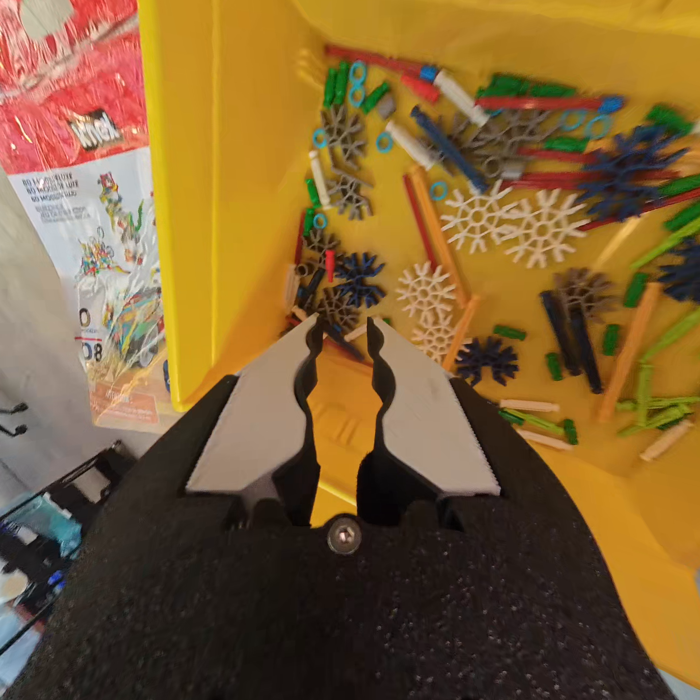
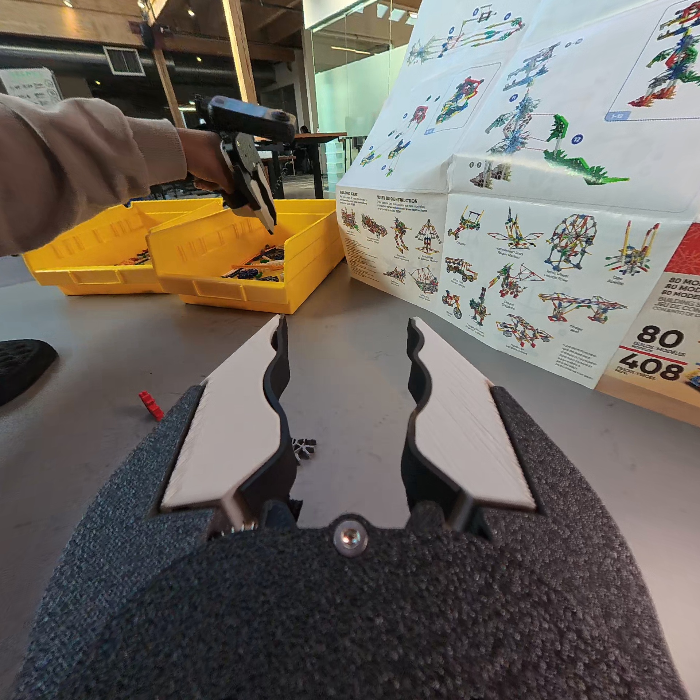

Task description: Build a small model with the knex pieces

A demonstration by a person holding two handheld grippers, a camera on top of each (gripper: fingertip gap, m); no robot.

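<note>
My left gripper (image 1: pixel 342 322) is open by a narrow gap and empty. It hovers inside a yellow bin (image 1: pixel 227 189), its tips just above a grey connector (image 1: pixel 337 308) and a dark blue snowflake connector (image 1: pixel 360 280) near the bin's left wall. White snowflake connectors (image 1: pixel 477 221), rods and small rings lie scattered over the bin floor. In the right wrist view the left gripper (image 2: pixel 265 216) points down into the nearer yellow bin (image 2: pixel 235 291). My right gripper (image 2: pixel 346 320) is wide open and empty, low over the grey table (image 2: pixel 341 378). A small grey snowflake connector (image 2: pixel 303 449) lies by its left finger.
A second yellow bin (image 2: pixel 94 272) sits behind and left of the first. A large printed instruction sheet (image 2: pixel 530 227) stands at the right; it also shows in the left wrist view (image 1: pixel 94 227). A small red piece (image 2: pixel 150 406) and a black pad (image 2: pixel 19 363) lie on the table at left. Left tips to right tips: about 45 cm. To the dark blue snowflake connector (image 1: pixel 360 280): left tips about 6 cm, right tips about 50 cm.
</note>
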